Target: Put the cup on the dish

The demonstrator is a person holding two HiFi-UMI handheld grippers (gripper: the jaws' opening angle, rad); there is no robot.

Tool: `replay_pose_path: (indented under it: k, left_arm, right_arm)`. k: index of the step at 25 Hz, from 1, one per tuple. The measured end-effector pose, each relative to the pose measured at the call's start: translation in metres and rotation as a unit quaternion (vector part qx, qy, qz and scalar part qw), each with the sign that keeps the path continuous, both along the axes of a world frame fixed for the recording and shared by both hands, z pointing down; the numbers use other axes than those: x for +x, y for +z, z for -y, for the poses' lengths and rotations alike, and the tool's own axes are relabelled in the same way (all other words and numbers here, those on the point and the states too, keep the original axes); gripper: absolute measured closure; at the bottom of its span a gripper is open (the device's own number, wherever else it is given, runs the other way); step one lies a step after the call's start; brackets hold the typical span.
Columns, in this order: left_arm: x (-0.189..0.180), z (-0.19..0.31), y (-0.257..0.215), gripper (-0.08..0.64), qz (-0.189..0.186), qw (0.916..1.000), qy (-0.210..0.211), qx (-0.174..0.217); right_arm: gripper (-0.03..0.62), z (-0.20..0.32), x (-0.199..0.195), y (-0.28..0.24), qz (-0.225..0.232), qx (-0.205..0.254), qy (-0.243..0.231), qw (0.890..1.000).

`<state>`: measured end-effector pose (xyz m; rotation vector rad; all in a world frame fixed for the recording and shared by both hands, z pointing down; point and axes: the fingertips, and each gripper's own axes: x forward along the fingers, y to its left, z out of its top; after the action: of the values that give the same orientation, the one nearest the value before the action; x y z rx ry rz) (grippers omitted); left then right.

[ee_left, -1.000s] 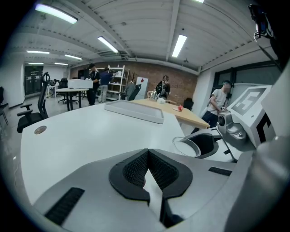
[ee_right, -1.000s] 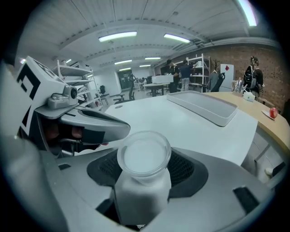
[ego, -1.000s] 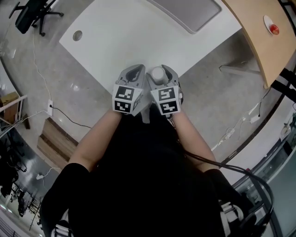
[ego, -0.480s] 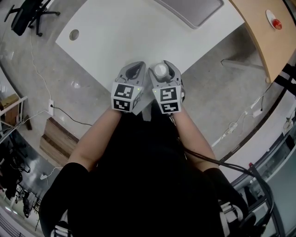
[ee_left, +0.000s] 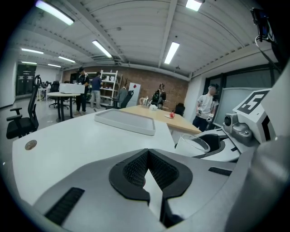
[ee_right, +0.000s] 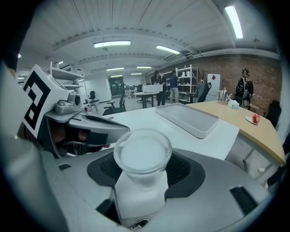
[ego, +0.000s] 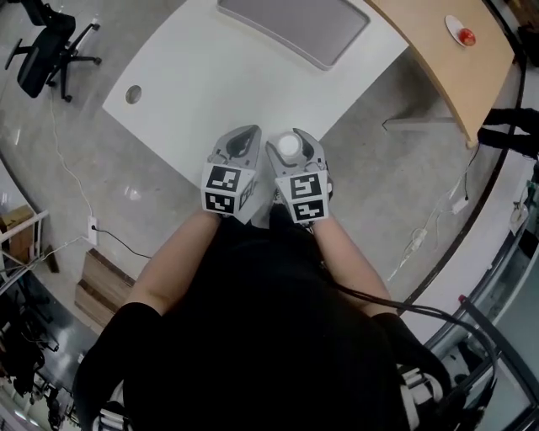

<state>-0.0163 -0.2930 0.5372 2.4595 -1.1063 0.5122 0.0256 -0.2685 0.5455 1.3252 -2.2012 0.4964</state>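
A frosted white cup stands upright between the jaws of my right gripper, which is shut on it. In the right gripper view the cup fills the middle, rim up. My left gripper sits right beside it on the left, shut with nothing in it. Both hover at the near corner of the white table. A flat grey tray lies at the table's far side, well beyond the cup; it also shows ahead in both gripper views, tray and tray.
A wooden table stands to the right with a small white plate that carries a red thing. A cable hole marks the white table's left corner. An office chair stands at far left. People stand in the room's background.
Both grippers stay side by side, the cup still held. The head view has shifted, so the table and tray sit lower and nearer in frame.
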Motion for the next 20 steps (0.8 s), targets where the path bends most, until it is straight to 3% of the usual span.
replay_pose_path:
  k: [12,20]
  left_arm:
    - [-0.022,0.031,-0.11,0.557,-0.055,0.996,0.04,0.059]
    - [-0.045,0.051,-0.184,0.557,-0.098,0.9885,0.057,0.1]
  right_arm:
    - [0.357,0.011,-0.02,-0.111,0.007,0.028,0.026,0.999]
    - [0.357,0.025,-0.044,-0.176,0.011,0.061,0.031,0.998]
